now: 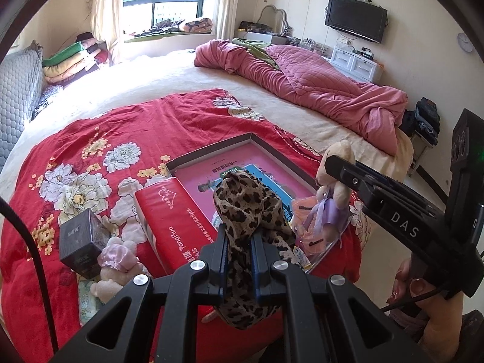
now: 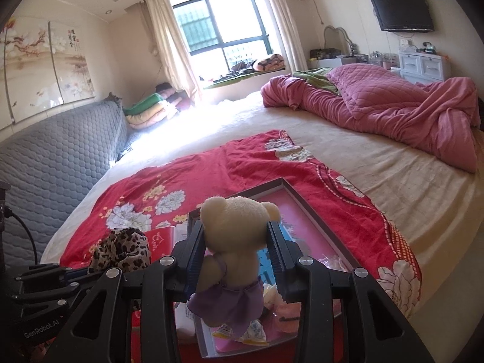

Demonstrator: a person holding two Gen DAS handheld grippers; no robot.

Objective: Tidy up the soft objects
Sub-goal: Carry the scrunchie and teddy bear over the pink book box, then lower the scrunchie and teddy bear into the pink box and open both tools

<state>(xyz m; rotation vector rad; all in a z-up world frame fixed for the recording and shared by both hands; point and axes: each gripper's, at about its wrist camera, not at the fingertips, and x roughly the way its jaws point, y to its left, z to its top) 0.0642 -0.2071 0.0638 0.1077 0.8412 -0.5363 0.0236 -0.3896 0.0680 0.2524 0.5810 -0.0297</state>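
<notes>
My left gripper [image 1: 239, 236] is shut on a leopard-print cloth [image 1: 242, 202] and holds it above the grey-rimmed box [image 1: 211, 148], which lies on the red floral blanket [image 1: 106, 139]. My right gripper [image 2: 236, 230] is shut on a cream teddy bear in a purple dress [image 2: 236, 227], above the box's right part [image 2: 317, 220]. The bear [image 1: 335, 181] and right gripper also show in the left wrist view, to the right of the cloth. The cloth [image 2: 124, 248] shows at the lower left of the right wrist view.
A red tissue pack [image 1: 172, 217] leans on the box's left edge. A black box [image 1: 81, 239] and a second plush bear [image 1: 118, 263] lie at the lower left. Books and packets lie in the box. A pink quilt [image 1: 302, 87] covers the bed's far right.
</notes>
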